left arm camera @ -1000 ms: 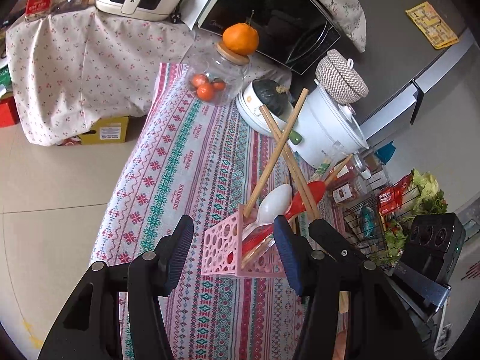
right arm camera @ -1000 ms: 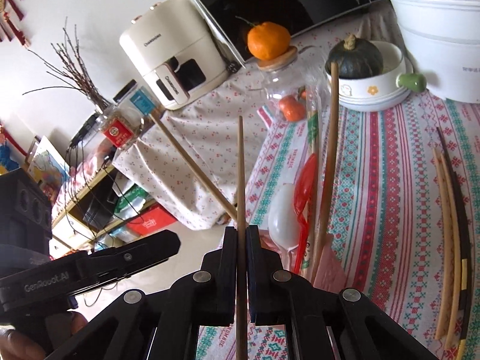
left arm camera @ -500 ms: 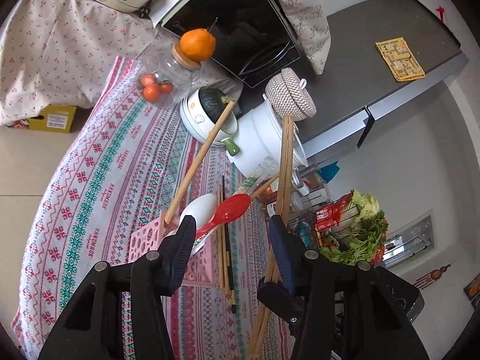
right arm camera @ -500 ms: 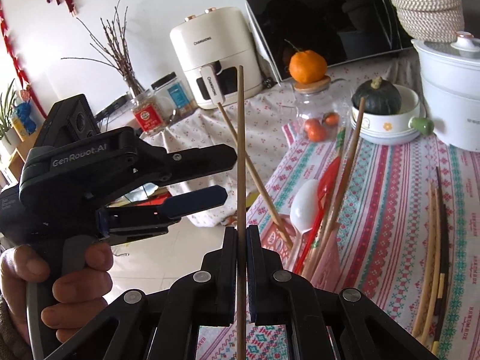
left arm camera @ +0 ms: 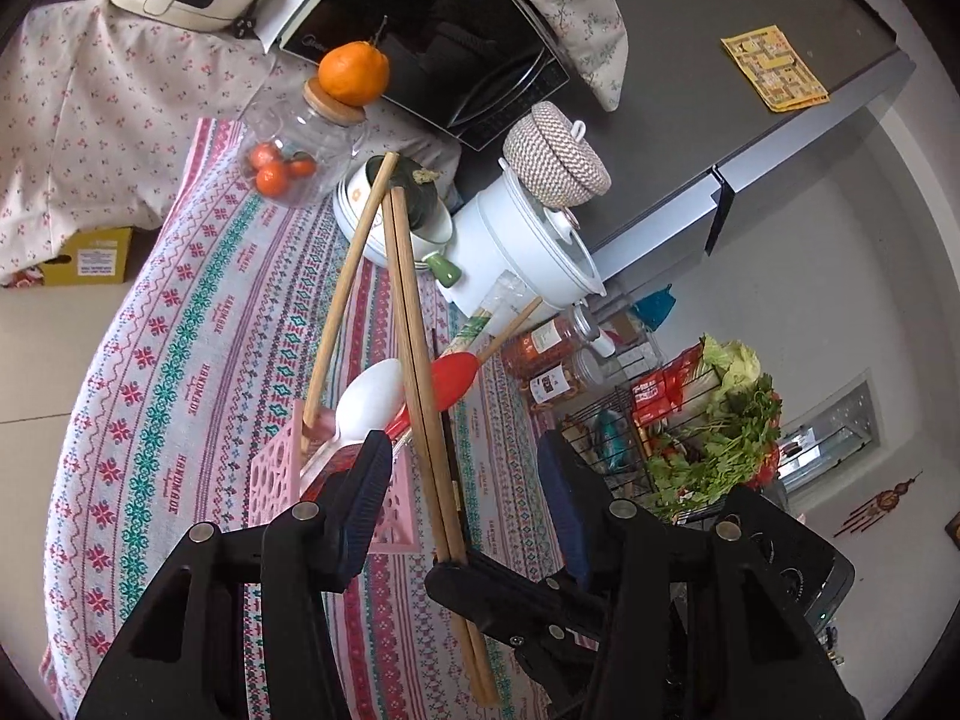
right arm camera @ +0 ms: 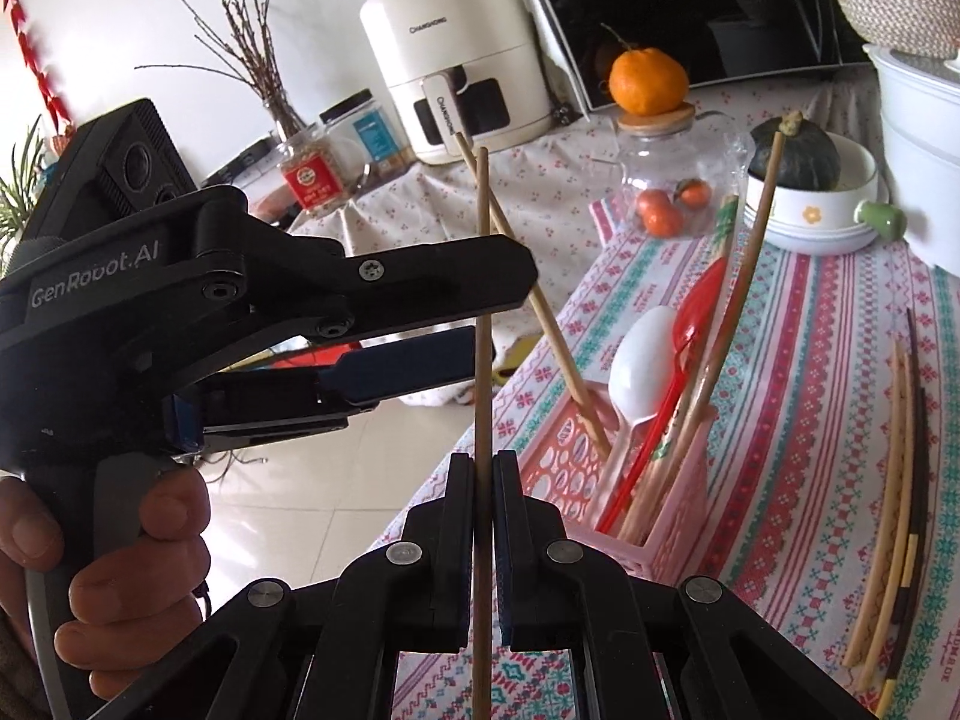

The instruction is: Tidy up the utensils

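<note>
A pink perforated basket stands on the patterned tablecloth. It holds a white spoon, a red spoon and several wooden chopsticks. My right gripper is shut on a pair of wooden chopsticks, held upright left of the basket; they also show in the left wrist view. My left gripper is open, with those chopsticks between its fingers, not gripped. It shows at the left in the right wrist view.
Loose chopsticks lie on the cloth right of the basket. A jar with an orange, a bowl with a squash, a white pot, bottles and a wire rack with greens stand around.
My left gripper has swung back over the basket. The held chopsticks now stand between its open fingers. My right gripper has kept its grip.
</note>
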